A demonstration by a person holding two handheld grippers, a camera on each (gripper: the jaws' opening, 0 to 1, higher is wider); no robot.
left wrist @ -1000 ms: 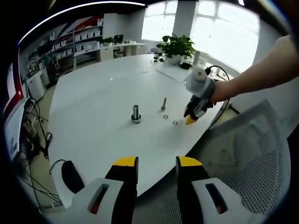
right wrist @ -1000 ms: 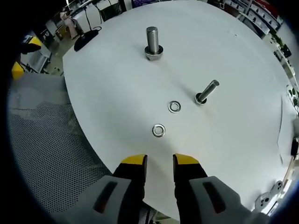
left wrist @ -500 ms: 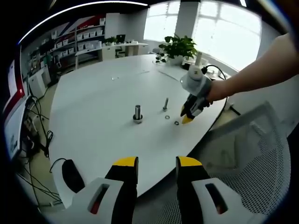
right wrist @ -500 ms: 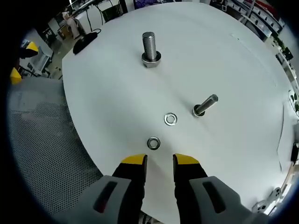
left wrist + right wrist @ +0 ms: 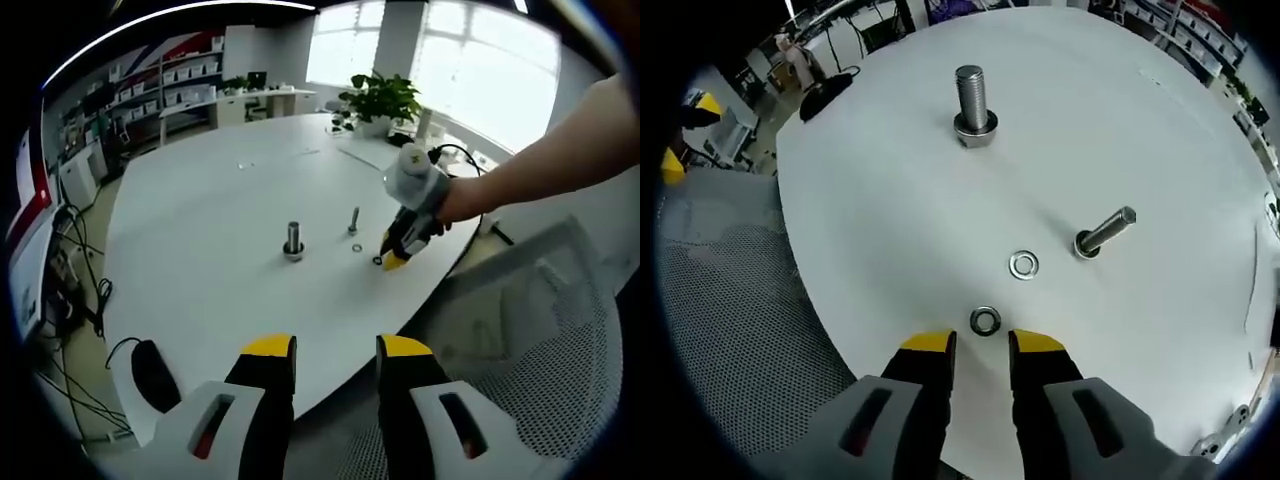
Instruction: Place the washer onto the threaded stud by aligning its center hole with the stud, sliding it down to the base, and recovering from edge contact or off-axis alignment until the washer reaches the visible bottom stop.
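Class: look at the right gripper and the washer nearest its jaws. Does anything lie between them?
Nothing visible does. The nearest washer lies flat on the white table, just ahead of the open right gripper. The second washer lies farther off.

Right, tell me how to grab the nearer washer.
Pinch the near washer across its outer rim, from above. It lies flat on the table, so only the thin edge offers a grip. The right gripper is open with its tips just short of it.
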